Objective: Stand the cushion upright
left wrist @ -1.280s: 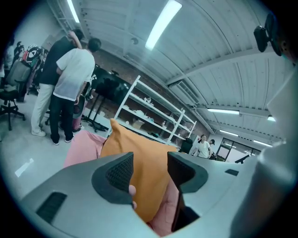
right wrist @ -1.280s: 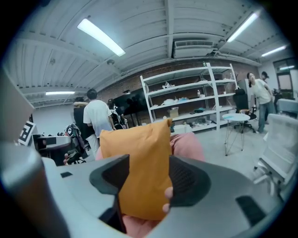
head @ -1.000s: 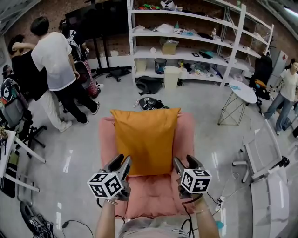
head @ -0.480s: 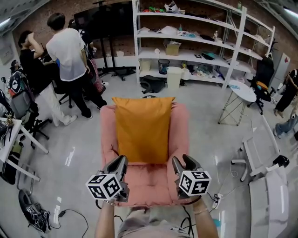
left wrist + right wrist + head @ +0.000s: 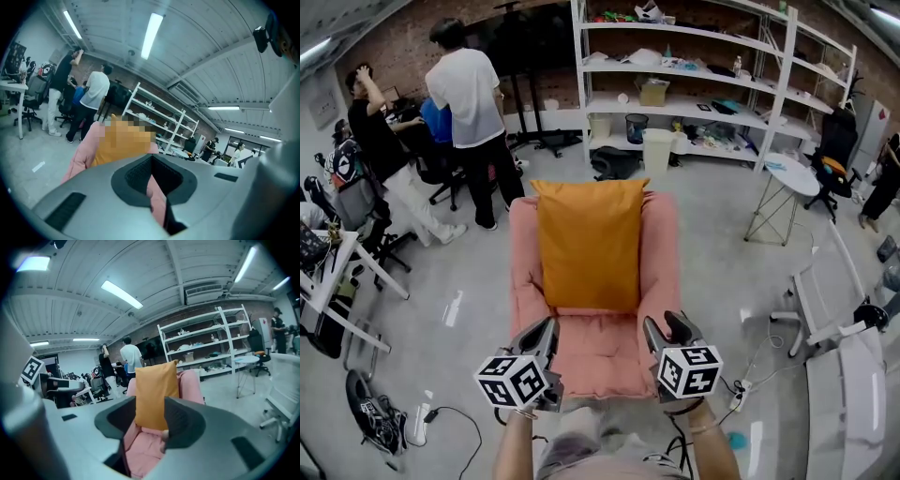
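Noted: left gripper and right gripper have light grey moulded shells, with dark ribbed pads inside the jaws and dark slot recesses on top. Each carries a white cube printed with black square markers. Forearms bare. Thin band at the wrist, possibly a bracelet. Clothing at the lap is greyish and blurred.

Open seat ahead, armrests flanking, cushion at back

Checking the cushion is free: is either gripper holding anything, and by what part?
Nothing is held: left gripper shut, empty; right gripper's jaws, just closed partway, apart with nothing between; cushion clear of both.
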`<state>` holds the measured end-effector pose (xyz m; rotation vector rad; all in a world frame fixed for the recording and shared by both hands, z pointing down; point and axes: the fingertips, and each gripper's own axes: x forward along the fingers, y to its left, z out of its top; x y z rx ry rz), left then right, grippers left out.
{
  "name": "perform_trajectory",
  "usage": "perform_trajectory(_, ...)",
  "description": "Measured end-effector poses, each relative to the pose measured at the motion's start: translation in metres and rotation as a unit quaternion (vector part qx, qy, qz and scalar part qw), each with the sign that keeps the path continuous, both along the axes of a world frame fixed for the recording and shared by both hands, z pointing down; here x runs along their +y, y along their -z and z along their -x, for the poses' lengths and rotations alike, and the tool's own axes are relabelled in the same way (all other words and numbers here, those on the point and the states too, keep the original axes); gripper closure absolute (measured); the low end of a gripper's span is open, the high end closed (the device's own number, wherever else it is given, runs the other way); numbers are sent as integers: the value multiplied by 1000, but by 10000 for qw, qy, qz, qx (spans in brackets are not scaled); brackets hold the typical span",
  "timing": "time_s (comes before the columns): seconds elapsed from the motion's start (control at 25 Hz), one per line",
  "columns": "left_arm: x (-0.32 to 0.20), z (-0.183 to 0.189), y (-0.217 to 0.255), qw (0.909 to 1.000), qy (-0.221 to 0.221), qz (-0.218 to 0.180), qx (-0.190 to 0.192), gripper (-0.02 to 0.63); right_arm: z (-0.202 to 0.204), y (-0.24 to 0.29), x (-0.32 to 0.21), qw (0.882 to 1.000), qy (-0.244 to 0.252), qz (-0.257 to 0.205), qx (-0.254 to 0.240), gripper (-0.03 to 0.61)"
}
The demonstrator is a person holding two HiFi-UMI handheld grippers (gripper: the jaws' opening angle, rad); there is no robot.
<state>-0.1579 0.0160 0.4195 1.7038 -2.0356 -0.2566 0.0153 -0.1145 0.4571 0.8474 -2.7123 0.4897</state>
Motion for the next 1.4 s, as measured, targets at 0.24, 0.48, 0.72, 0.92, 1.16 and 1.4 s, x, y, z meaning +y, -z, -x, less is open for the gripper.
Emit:
perform_trajectory(0.24,0,-16,-1,9997,-224,26,-24,615,-12,-5,13,9998,-121,128,-83,397)
perform_trajectory(0.48,22,-20,-7,9992,-382,45,103,615,-17,-8,36,9993,-380,-3,48,462)
perform_trajectory(0.72,71,-14,-15,9984,-442,250,250,615,-13,0,84,9986,-505,-155,100,482)
perform_trajectory(0.92,111,2,-12,9984,-434,262,268,615,2,1,125,9976,-575,-236,289,519)
perform_trajectory(1.16,150,2,-9,9979,-580,179,215,615,2,15,166,9918,-908,-816,370,561)
perform_trajectory(1.4,191,-2,-20,9955,-857,387,115,615,0,24,212,9911,-1062,-791,122,561)
